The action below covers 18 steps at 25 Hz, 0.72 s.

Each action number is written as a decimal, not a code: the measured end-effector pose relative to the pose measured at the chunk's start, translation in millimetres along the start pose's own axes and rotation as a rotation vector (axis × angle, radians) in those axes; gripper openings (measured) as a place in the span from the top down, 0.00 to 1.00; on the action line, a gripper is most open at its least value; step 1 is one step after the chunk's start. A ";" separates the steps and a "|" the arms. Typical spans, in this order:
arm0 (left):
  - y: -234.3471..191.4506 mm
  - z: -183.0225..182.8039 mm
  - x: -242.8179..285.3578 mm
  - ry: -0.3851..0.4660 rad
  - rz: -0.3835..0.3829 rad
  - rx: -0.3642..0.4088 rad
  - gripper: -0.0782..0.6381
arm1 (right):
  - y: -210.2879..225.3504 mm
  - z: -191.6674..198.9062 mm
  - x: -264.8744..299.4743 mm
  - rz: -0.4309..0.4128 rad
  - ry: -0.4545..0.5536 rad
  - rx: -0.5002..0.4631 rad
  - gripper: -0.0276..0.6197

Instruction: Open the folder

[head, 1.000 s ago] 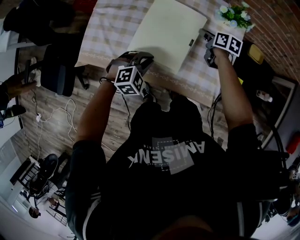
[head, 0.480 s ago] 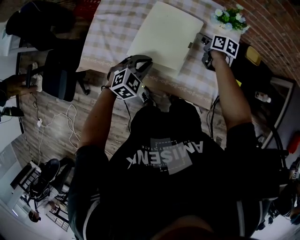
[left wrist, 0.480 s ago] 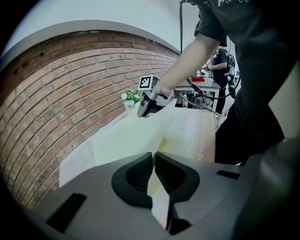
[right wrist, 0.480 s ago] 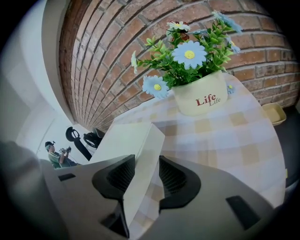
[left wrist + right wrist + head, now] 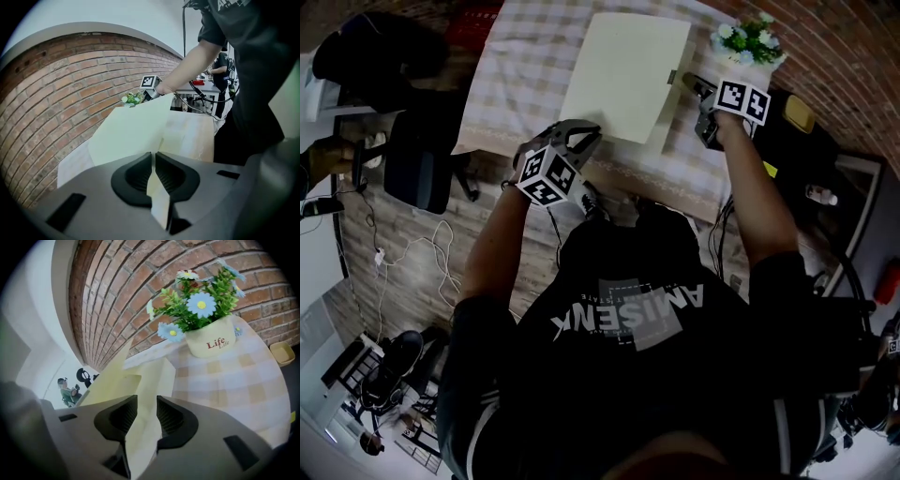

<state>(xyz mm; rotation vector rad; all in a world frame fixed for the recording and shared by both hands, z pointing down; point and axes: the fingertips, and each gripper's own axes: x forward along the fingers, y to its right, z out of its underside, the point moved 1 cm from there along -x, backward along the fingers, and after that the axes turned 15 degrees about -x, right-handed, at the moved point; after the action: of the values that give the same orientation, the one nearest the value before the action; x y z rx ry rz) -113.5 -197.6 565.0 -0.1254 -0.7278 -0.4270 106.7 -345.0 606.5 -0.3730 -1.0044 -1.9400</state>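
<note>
A pale yellow folder [image 5: 623,75] lies on the checked tablecloth [image 5: 516,56]. My left gripper [image 5: 578,133] is at its near left corner. In the left gripper view my left gripper [image 5: 153,161] is shut on a thin flap of the folder [image 5: 126,131]. My right gripper [image 5: 691,84] is at the folder's right edge, by a small dark clasp [image 5: 672,77]. In the right gripper view the jaws of my right gripper [image 5: 146,416] are closing and still stand apart. The edge of the folder [image 5: 150,380] is between them.
A cream pot of artificial flowers [image 5: 748,39] [image 5: 208,336] stands on the table just beyond my right gripper, against a brick wall [image 5: 140,291]. A dark office chair [image 5: 417,159] and loose cables [image 5: 403,234] are on the wooden floor to the left.
The left gripper has rolled at the folder's near corner while keeping its hold. The right gripper stays at the folder's right edge. The whole scene has shifted slightly up in the head view.
</note>
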 end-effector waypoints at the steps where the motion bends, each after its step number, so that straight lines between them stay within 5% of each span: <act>1: -1.4 0.3 -2.0 0.007 -0.006 -0.015 0.85 | -3.6 2.5 2.6 -0.004 -0.017 -0.016 0.72; 18: -55.6 6.9 -68.0 0.275 -0.214 -0.479 0.85 | -1.7 26.8 13.2 0.075 -0.128 -0.038 0.74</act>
<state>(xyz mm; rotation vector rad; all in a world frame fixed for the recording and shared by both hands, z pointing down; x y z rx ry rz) -186.4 -223.5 522.8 -0.4324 -0.3578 -0.8029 94.6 -331.5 630.4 -0.5546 -1.0217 -1.8892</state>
